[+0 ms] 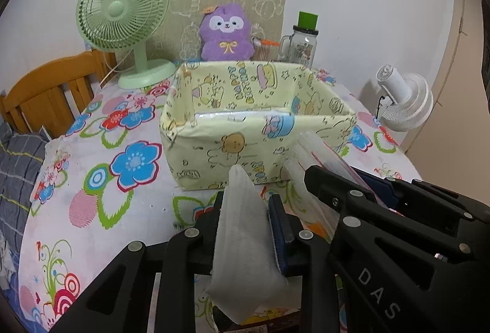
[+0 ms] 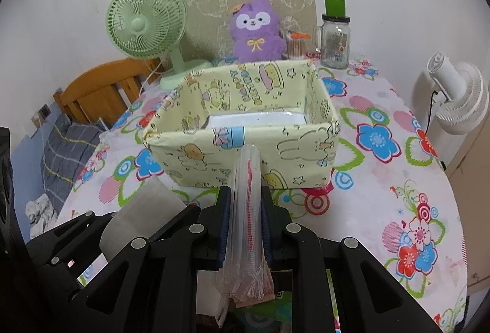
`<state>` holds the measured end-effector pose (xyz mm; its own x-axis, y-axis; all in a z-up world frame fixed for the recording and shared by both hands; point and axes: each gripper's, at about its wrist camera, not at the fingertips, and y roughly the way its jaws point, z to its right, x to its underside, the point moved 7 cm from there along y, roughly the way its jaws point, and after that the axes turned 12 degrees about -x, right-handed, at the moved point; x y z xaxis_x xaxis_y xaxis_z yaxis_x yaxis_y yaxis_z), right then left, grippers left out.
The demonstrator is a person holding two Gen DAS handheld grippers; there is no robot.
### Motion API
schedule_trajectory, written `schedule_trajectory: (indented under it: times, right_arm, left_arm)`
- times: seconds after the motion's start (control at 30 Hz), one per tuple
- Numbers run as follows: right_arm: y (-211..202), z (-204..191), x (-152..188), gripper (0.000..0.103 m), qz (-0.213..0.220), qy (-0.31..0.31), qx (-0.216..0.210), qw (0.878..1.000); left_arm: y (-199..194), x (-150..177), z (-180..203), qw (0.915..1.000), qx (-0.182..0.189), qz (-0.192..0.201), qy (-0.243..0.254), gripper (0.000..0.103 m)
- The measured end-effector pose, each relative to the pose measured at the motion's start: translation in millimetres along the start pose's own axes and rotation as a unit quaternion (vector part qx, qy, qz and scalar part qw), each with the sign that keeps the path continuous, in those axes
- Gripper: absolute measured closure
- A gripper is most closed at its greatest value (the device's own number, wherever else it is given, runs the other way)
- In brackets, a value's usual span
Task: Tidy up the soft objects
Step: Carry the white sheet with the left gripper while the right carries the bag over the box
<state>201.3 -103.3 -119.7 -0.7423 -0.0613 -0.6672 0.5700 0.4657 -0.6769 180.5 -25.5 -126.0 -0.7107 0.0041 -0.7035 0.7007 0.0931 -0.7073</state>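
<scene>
My left gripper [image 1: 246, 204] is shut on a soft white folded sheet [image 1: 242, 241] that sticks up between its blue pads and hangs below them. Just to its right, my right gripper [image 2: 245, 195] is shut on a clear plastic bag [image 2: 248, 167] with a red strip, which points toward the basket. The white sheet [image 2: 147, 204] also shows at the lower left of the right wrist view. A pale yellow cartoon-print fabric basket [image 1: 214, 149] stands open just ahead of both grippers, with a flat white thing on its bottom. A purple plush toy [image 1: 226, 33] sits behind it.
The round table wears a floral cloth [image 1: 107, 195]. At the back stand a green desk fan [image 1: 122, 8], a glass mug jar with a green lid [image 1: 301, 42] and a printed board. A white fan [image 1: 404, 100] stands off the right edge, a wooden frame [image 1: 46, 88] and grey bedding at left.
</scene>
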Motion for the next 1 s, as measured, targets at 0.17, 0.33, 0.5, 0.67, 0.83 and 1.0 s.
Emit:
schedule_trajectory:
  times: [0.17, 0.33, 0.5, 0.67, 0.83, 1.0]
  right_arm:
    - [-11, -2, -9, 0.082, 0.013, -0.001, -0.002, 1.000]
    - [-24, -5, -20, 0.082, 0.028, -0.003, -0.002, 1.000]
    - [-35, -7, -29, 0.082, 0.041, -0.007, -0.002, 0.999]
    - [-46, -11, -40, 0.082, 0.055, -0.013, -0.001, 0.998]
    - [-53, -14, -51, 0.082, 0.067, -0.018, -0.002, 0.998]
    - [-55, -16, -64, 0.082, 0.074, -0.022, -0.006, 0.997]
  left_arm:
    - [-11, -10, 1, 0.9999, -0.002, 0.013, 0.004, 0.078]
    - [-21, -21, 2, 0.9996, -0.002, 0.026, 0.008, 0.078]
    - [-32, -32, 3, 0.9991, -0.003, 0.041, 0.012, 0.078]
    - [-41, -42, 3, 0.9984, -0.003, 0.055, 0.014, 0.078]
    - [-49, -54, 4, 0.9975, 0.002, 0.069, 0.017, 0.078]
    - [-50, -67, 5, 0.9968, 0.010, 0.076, 0.023, 0.078]
